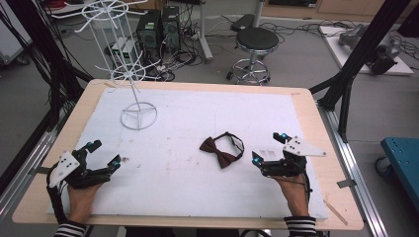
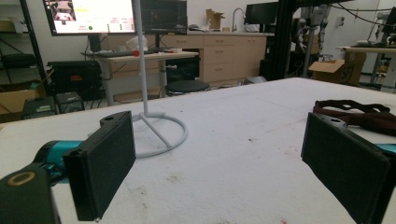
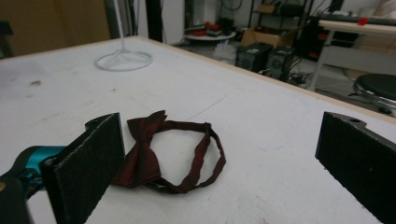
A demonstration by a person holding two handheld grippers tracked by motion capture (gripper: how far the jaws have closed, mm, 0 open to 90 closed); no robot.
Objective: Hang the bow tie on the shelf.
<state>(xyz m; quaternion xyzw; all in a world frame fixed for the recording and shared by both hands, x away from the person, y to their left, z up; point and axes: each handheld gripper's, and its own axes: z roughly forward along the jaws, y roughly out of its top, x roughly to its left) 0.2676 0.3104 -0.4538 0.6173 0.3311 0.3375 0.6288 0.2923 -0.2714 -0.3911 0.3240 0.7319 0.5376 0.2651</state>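
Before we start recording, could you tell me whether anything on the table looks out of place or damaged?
Nothing looks damaged. The bow tie lies flat, the white wire stand stands upright, and the white mat has only small brownish stains.

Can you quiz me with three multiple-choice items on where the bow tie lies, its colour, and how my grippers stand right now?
1. Where does the bow tie lie?
A. hung on the white wire stand
B. flat on the white mat, nearer the right gripper
C. on the floor by the stool

2. What colour is the bow tie?
A. dark red
B. bright yellow
C. white

3. How do the grippers stand?
A. both shut on the bow tie
B. left gripper open, right shut
C. both open and holding nothing

Answers: 1 B, as the high view shows it on the mat just left of the right gripper. 2 A, as the right gripper view shows maroon cloth. 3 C, as each gripper view shows jaws wide apart.
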